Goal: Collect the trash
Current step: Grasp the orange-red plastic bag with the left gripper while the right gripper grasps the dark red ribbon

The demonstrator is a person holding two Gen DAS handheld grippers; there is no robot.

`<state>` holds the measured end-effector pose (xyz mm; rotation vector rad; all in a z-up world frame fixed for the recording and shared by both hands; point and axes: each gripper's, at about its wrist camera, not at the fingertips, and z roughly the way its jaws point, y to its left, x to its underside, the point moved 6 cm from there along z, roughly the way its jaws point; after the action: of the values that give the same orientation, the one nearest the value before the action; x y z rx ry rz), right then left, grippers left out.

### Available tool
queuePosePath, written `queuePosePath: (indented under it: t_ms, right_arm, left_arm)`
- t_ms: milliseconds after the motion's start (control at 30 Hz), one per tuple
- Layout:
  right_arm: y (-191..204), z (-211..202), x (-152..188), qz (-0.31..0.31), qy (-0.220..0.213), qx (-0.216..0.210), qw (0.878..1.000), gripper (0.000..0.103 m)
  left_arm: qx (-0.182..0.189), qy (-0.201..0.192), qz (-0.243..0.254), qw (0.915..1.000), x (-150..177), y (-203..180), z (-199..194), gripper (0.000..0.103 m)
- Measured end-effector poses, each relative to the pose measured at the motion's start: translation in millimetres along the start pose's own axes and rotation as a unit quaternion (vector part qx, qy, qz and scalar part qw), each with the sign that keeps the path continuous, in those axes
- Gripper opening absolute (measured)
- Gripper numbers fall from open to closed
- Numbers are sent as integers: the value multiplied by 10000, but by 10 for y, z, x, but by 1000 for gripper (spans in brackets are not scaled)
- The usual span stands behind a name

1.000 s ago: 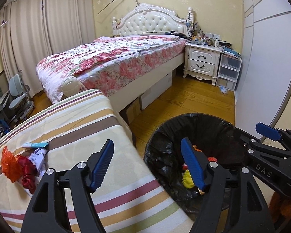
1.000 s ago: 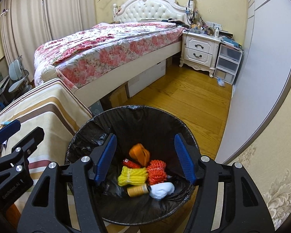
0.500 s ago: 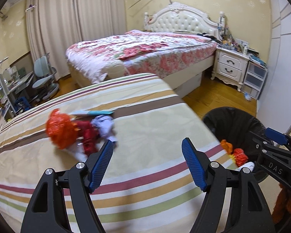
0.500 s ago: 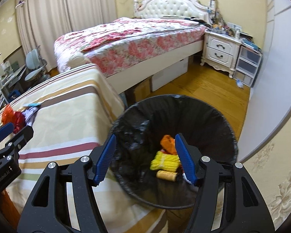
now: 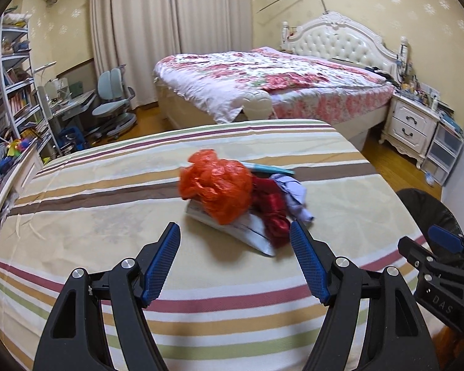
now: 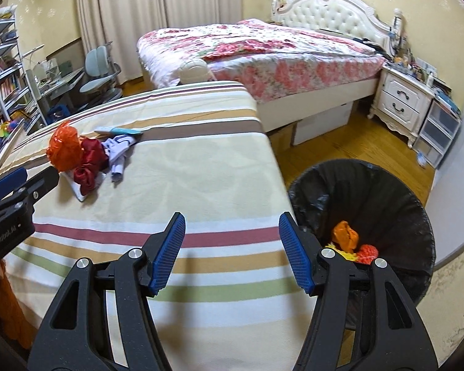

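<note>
A pile of trash lies on the striped bed cover [image 5: 108, 216]: a crumpled orange plastic bag [image 5: 218, 190], a dark red shiny wrapper [image 5: 270, 213], a pale purple scrap [image 5: 295, 193], a white packet [image 5: 247, 232] underneath and a teal strip [image 5: 269, 168]. My left gripper [image 5: 235, 259] is open and empty, just short of the pile. My right gripper [image 6: 232, 252] is open and empty over the bed's near edge, beside the black-lined trash bin [image 6: 386, 191], which holds orange, yellow and red scraps [image 6: 345, 235]. The pile shows at the left in the right wrist view [image 6: 83, 157].
A floral bed [image 5: 263, 80] stands behind, with a white nightstand [image 5: 411, 123] and plastic drawers [image 5: 445, 151] at the right. A desk chair [image 5: 114, 105] and bookshelves [image 5: 12, 86] are at the left. Wooden floor [image 6: 355, 142] lies between bed and bin.
Both grippers have swung left from above the bin towards the striped bed. The left gripper now faces the trash pile close up. Both stayed open and empty.
</note>
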<state>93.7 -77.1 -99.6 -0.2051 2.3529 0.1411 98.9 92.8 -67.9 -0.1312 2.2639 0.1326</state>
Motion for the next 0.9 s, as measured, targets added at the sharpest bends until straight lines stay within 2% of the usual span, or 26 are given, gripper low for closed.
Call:
queuePosePath:
  t_ms: [367, 467, 533, 600, 833, 867, 900]
  right_arm:
    - [287, 189, -192, -198, 71, -99, 9997, 62]
    - [333, 221, -237, -193, 67, -133, 9997, 62]
    - [364, 236, -258, -208, 67, -155, 9996, 62]
    - [409, 240, -265, -243, 67, -177, 9995, 62]
    - [571, 214, -251, -357, 42, -262, 9990, 62]
    - [592, 208, -263, -376, 28, -280, 9989, 62]
    - [621, 196, -269, -398, 13, -295, 9988, 62]
  left_arm:
    - [-33, 22, -49, 10000, -130, 167, 209, 71]
    - [39, 60, 5, 10000, -151, 168, 281, 61]
    - [82, 121, 62, 9999, -144, 162, 335, 47]
    - [157, 196, 86, 9996, -127, 166, 369, 38]
    - [279, 7, -67, 9996, -89, 313, 161, 33]
    - [279, -18, -82, 9996, -80, 346, 121, 28]
    - [277, -23, -103, 9996, -68, 384, 83, 27]
